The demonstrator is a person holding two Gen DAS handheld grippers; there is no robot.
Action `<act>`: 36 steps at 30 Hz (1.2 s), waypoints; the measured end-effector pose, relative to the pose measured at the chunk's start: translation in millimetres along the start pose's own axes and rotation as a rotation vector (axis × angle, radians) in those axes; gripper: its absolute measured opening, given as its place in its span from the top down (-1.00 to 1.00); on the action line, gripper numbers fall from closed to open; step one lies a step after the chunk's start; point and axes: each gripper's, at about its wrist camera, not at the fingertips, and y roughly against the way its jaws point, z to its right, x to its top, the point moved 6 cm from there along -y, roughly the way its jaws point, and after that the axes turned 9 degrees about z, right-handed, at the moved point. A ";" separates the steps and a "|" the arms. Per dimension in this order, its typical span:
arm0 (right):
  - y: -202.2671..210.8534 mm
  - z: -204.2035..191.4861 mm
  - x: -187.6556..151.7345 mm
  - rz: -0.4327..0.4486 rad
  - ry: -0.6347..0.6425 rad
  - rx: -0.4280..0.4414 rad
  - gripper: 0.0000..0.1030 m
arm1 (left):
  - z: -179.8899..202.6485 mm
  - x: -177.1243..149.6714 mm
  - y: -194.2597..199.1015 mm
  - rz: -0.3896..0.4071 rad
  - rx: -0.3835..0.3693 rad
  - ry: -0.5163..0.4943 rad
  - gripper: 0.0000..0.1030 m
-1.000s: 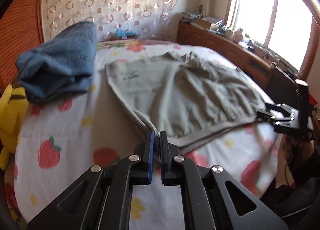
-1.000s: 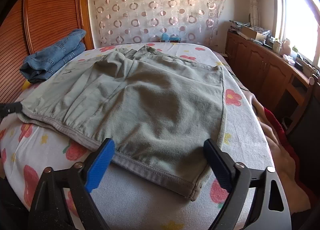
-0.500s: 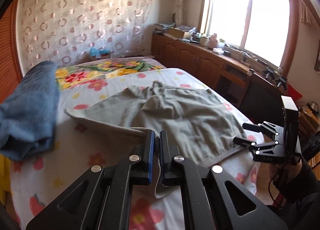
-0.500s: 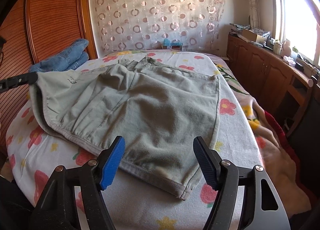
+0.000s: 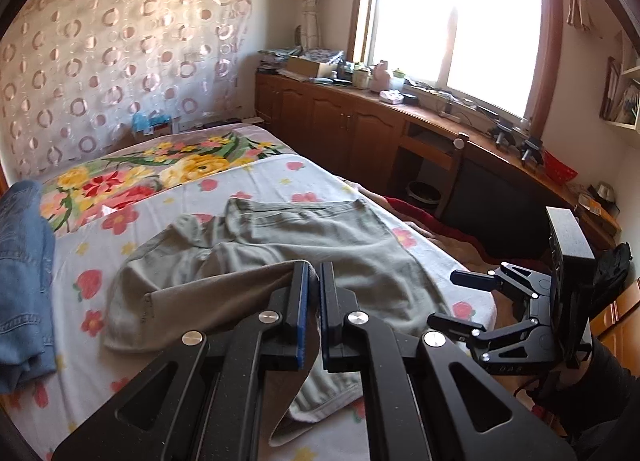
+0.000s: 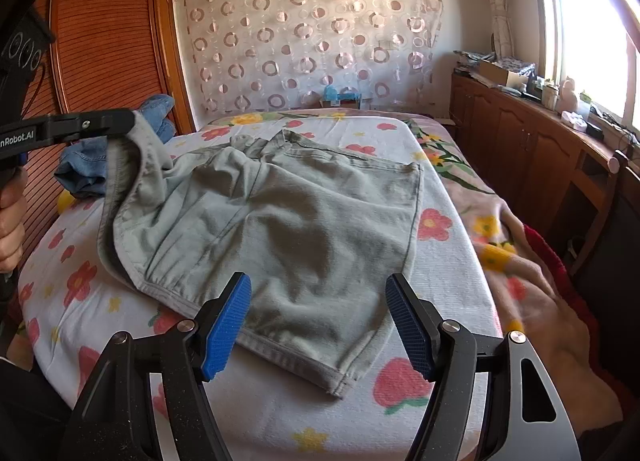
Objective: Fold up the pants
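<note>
The bed point(image 6: 448, 293) with its flower-print sheet carries the grey-green pants point(image 6: 304, 229), spread flat just ahead of the right hand-held gripper point(image 6: 318, 321) and reaching back toward the headboard end. The left hand-held gripper point(image 5: 314, 293) is clamped tight on one side edge of the pants and holds it lifted off the sheet, so that side hangs in a fold. The right one stands about two-thirds open with nothing pinched, its pads straddling the near hem.

To fold well, I would carry the lifted edge across toward the far side seam, keeping it taut so both seams line up, while the right pins the hem; which edge is gripped, waistband or leg, is hard to tell.

Beyond the left hand-held gripper lie folded blue jeans point(image 6: 92, 165), close enough to snag. Right of the pants, bare sheet runs to the bed's edge.
</note>
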 end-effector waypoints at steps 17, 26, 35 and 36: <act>-6.6 -2.5 -3.8 -0.009 -0.007 0.007 -0.39 | -42.6 -35.7 11.0 -0.039 0.120 0.038 -0.28; -18.1 -18.4 3.5 -0.013 -0.004 0.057 -0.03 | -73.5 -84.8 4.3 -0.137 0.179 0.073 -0.45; -31.6 -40.1 24.3 0.003 0.034 0.124 0.03 | -73.9 -112.8 -1.3 -0.201 0.191 0.066 -0.45; -34.7 -42.2 25.3 0.001 0.035 0.133 0.04 | -74.4 -114.9 -0.9 -0.203 0.191 0.072 -0.45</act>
